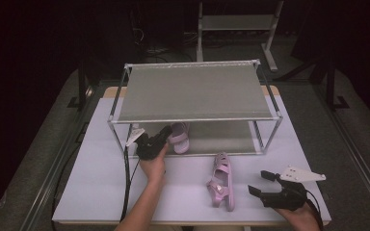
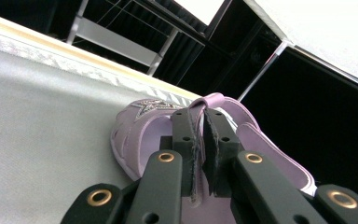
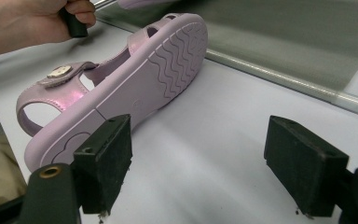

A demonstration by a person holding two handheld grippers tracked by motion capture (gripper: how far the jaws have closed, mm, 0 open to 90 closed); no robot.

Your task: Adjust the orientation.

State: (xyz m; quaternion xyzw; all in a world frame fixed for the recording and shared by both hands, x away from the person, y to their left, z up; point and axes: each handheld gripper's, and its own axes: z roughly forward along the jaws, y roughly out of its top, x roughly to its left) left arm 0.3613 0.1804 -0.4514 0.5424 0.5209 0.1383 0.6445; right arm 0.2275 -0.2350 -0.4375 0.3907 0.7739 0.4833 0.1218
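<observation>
A pink sandal [image 1: 179, 137] rests on the lower shelf [image 1: 231, 137] of a metal rack, toe pointing inward. My left gripper [image 1: 161, 137] is at the shelf's front left. In the left gripper view the left gripper [image 2: 204, 126] is shut on the heel strap [image 2: 214, 99] of this sandal [image 2: 137, 126]. The matching sandal [image 1: 221, 182] lies on its side on the white table in front of the rack. My right gripper [image 1: 259, 182] stands open to its right. In the right gripper view the sandal's ridged sole [image 3: 140, 79] faces the open right gripper [image 3: 203, 158], with nothing between the jaws.
The two-tier rack [image 1: 192, 91] with grey mesh shelves takes up the back half of the table [image 1: 96, 183]. Its front posts and rail [image 1: 192, 120] stand just above the left gripper. A cable [image 1: 125, 183] trails from the left gripper to the table's front edge. Dark floor surrounds the table.
</observation>
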